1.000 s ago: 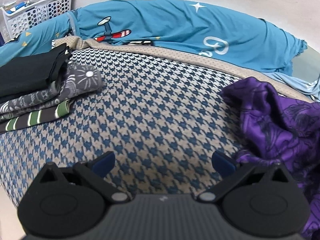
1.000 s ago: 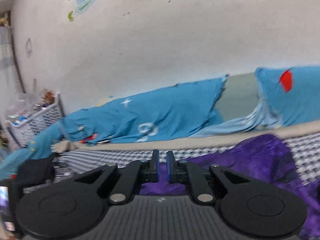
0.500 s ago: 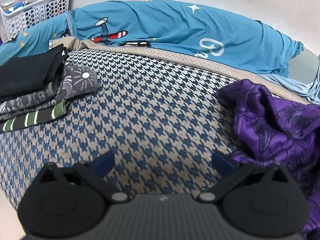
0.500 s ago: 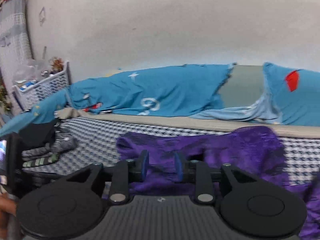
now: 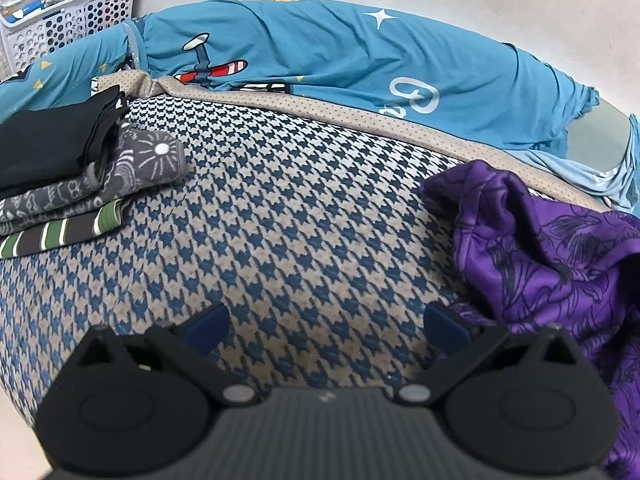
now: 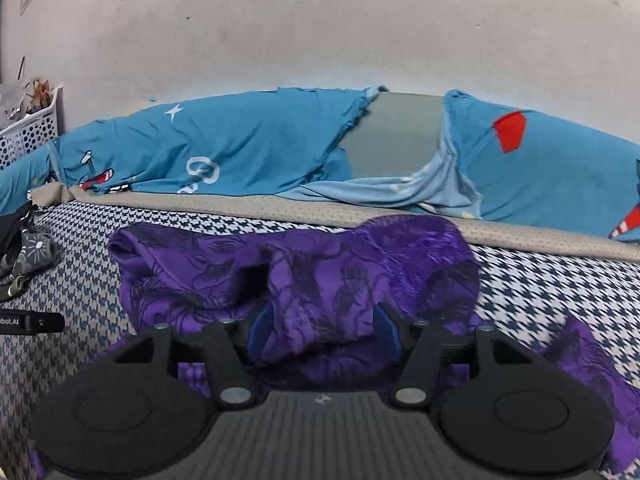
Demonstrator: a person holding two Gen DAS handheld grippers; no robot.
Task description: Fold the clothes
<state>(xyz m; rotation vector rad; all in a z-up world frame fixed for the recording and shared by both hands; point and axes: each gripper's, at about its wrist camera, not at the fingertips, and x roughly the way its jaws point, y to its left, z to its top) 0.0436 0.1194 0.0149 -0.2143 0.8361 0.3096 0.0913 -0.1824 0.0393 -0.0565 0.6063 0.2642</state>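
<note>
A crumpled purple garment (image 6: 304,276) with a dark floral print lies on the houndstooth bedcover (image 5: 288,216). In the left wrist view the purple garment (image 5: 552,248) fills the right side. My right gripper (image 6: 323,330) is open, and a fold of the purple cloth bulges between its blue fingers. My left gripper (image 5: 327,322) is open over bare bedcover, its right finger at the garment's edge. A stack of folded clothes (image 5: 68,176), black on grey on green-striped, sits at the left.
Blue patterned bedding (image 5: 328,56) runs along the wall behind a beige strip (image 6: 280,208). A white perforated basket (image 5: 68,20) stands at the far left corner. The left gripper's body (image 6: 28,322) shows at the right wrist view's left edge.
My right gripper has opened wide, from nearly shut, and dropped low toward the purple garment, which now lies lower and more spread. My left gripper has barely moved.
</note>
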